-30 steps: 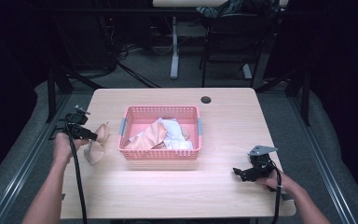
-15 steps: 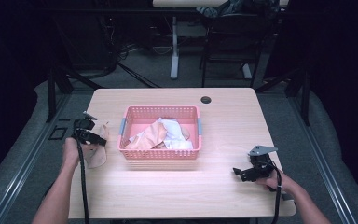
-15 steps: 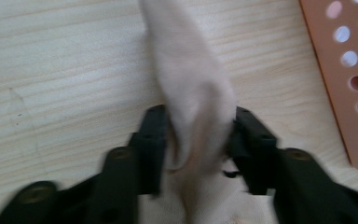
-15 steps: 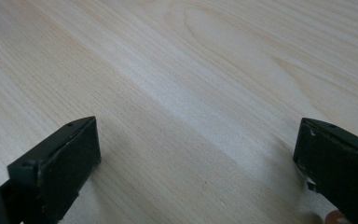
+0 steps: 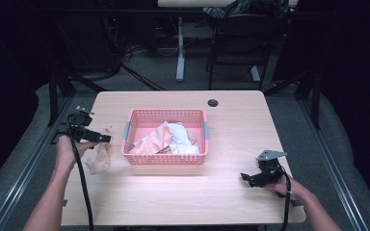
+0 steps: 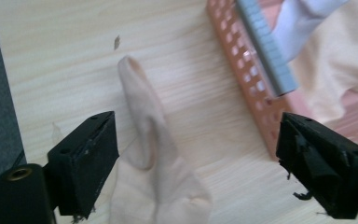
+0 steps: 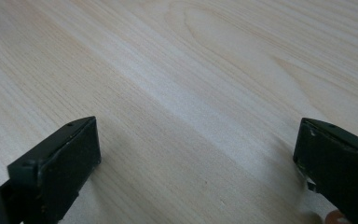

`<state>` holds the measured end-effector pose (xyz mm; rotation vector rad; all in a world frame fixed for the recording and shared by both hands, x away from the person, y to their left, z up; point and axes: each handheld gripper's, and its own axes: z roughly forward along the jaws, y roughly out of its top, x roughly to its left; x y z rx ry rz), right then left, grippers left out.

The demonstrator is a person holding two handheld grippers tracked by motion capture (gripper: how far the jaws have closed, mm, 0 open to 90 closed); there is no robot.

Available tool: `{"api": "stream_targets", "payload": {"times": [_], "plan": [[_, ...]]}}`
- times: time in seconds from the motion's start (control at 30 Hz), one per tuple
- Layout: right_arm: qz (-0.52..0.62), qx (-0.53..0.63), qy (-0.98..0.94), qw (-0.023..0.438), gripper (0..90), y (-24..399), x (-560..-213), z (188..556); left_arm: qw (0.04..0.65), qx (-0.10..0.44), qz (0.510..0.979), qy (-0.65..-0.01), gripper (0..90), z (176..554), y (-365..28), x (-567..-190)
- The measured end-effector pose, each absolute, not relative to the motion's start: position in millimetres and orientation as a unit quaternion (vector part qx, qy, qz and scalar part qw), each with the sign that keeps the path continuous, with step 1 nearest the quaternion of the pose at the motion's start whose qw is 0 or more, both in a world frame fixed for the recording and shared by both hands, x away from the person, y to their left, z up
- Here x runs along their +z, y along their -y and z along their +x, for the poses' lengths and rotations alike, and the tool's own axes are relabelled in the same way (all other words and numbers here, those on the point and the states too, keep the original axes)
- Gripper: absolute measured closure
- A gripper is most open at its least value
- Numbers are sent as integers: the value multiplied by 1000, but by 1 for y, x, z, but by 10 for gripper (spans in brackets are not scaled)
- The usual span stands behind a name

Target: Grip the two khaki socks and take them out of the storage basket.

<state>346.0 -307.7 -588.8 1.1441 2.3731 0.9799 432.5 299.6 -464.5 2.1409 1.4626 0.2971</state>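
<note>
Pale wood grain runs across the table (image 5: 173, 202), which carries everything here, and on it, toward the far side of the middle, stands a pink plastic laundry basket (image 5: 165, 158) with perforated walls and grey handle strips; inside lies a heap of cream and white cloth (image 5: 168, 138). Left of the basket, apart from its wall, a beige sock (image 5: 98, 158) lies flat on the wood, its toe pointing away from the person. In the left gripper view the sock (image 6: 151, 154) runs up between the two black jaws, which stand wide apart on either side of it without touching it, so the left gripper (image 5: 102, 138) is spread and empty, hovering just above the sock's far end. The right gripper (image 5: 244, 176) rests low near the table's near right corner, well away from the basket; the right gripper view shows its jaws spread wide over bare wood, nothing between them

I judge the step in hand to be the laying out of clothing pieces from the basket, with this sock set down and the left tool free. The next move likely calls for swinging the left gripper over the rim, lowering it onto a loose fold of the heap, and pinching one layer only so that a single piece lifts clear
</note>
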Motion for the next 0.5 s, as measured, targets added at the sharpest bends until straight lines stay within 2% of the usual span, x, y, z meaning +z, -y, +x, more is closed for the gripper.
{"api": "stream_targets", "payload": {"times": [0.13, 0.5], "plan": [[401, 344, -833, 165, 0, 308, -589, 346, 273, 114, 803, -518, 59, 430, -282, -453], [402, 344, -833, 165, 0, 308, -589, 346, 281, 108, 828, -474, 37, 440, -232, -454]]}}
